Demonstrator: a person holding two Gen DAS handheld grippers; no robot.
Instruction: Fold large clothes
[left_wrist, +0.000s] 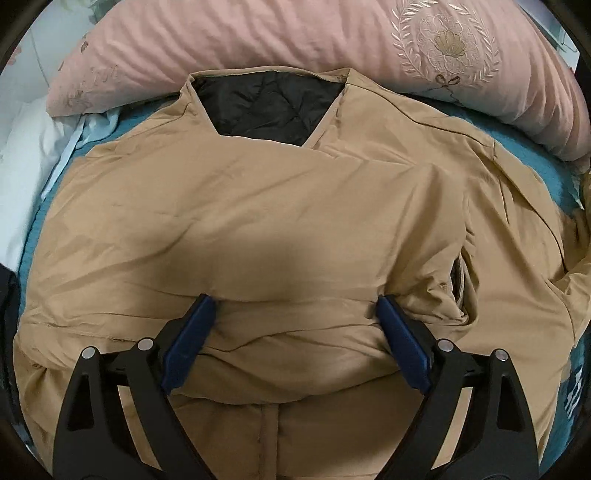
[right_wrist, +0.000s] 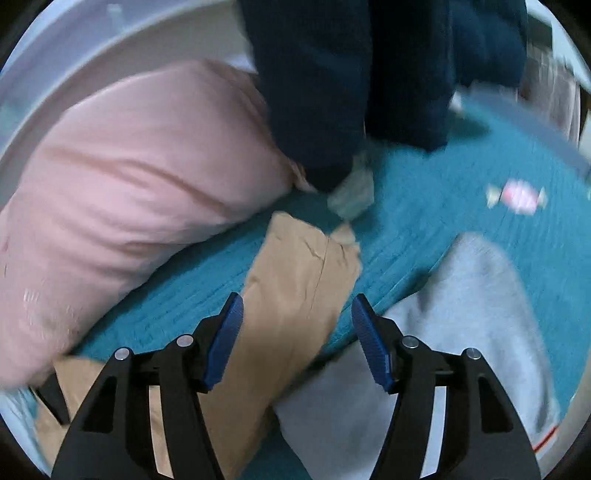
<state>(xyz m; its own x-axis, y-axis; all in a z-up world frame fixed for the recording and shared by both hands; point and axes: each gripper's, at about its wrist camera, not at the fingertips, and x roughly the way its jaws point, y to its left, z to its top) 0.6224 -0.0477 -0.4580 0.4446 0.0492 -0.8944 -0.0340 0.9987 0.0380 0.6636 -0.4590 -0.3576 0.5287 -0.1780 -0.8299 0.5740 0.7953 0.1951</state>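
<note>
Left gripper (left_wrist: 295, 306): jaws wide apart over the tan jacket (left_wrist: 258, 221).
Right gripper (right_wrist: 297, 306): jaws apart above the tan sleeve (right_wrist: 295, 277).
Bed (right_wrist: 424, 221): blue cover, pink pillow (right_wrist: 129, 166).

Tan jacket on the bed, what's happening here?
A person with a claw in each hand is folding a tan jacket spread on a teal bedspread beside a pink pillow. The left claw is open, its fingers resting on the jacket's folded lower part. The right claw is open above a tan sleeve, gripping nothing. A grey garment lies alongside.
</note>
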